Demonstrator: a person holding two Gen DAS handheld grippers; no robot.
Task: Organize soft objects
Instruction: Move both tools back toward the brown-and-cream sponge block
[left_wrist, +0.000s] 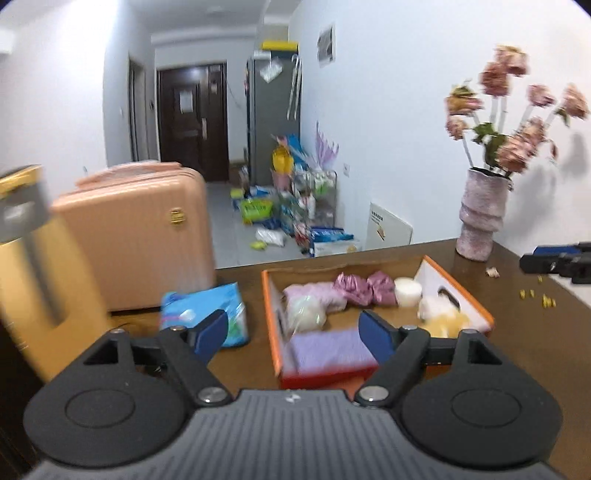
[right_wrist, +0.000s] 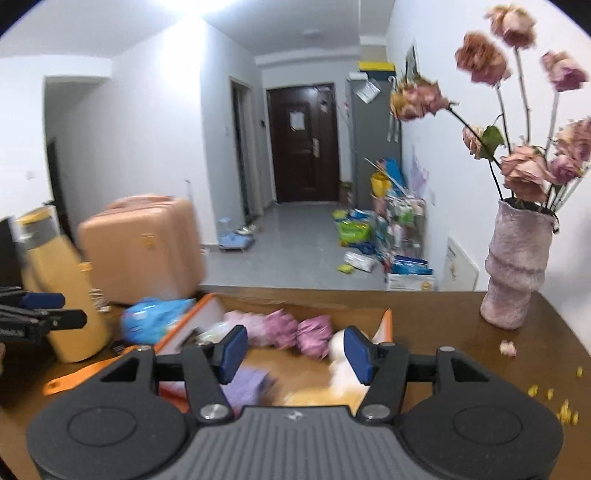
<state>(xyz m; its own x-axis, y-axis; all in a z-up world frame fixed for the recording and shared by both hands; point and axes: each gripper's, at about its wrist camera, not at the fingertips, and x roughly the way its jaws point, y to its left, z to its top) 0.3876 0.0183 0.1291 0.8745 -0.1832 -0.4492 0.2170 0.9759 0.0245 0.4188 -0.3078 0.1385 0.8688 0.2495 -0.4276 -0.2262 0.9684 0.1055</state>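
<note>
Where the orange-rimmed cardboard box (left_wrist: 272, 325) lies open on the dark wooden table (left_wrist: 517, 332), the soft objects sit inside it: a folded lilac towel (left_wrist: 328, 349) at the near end, a pale cream puff (left_wrist: 304, 314) beside a light pink cloth (left_wrist: 321, 295), two crumpled mauve bundles (left_wrist: 360, 288) along the far wall, a white cotton roll (left_wrist: 407, 291), and a yellowish soft piece (left_wrist: 447, 325) by the right wall. Just outside the box's left wall lies a blue tissue packet (left_wrist: 207, 314).

Left gripper (left_wrist: 293, 332): jaws spread wide, nothing between the blue pads, poised above the box's near end. Right gripper (right_wrist: 291, 350): jaws likewise parted and empty, held over the box interior, with the mauve bundles visible beyond the pads; motion blur obscures the nearer contents in this view.

Surroundings: a pink textured vase (left_wrist: 480, 214) of dried roses (left_wrist: 513, 107) stands at the table's far right corner, with small yellow crumbs (left_wrist: 543, 299) scattered near it. A yellow bottle (right_wrist: 62, 295) stands at the table's left, a peach suitcase (left_wrist: 144, 236) behind it. Beyond, a hallway leads to a dark door (left_wrist: 192, 122), with clutter on the floor (left_wrist: 288, 214) along the right wall.
</note>
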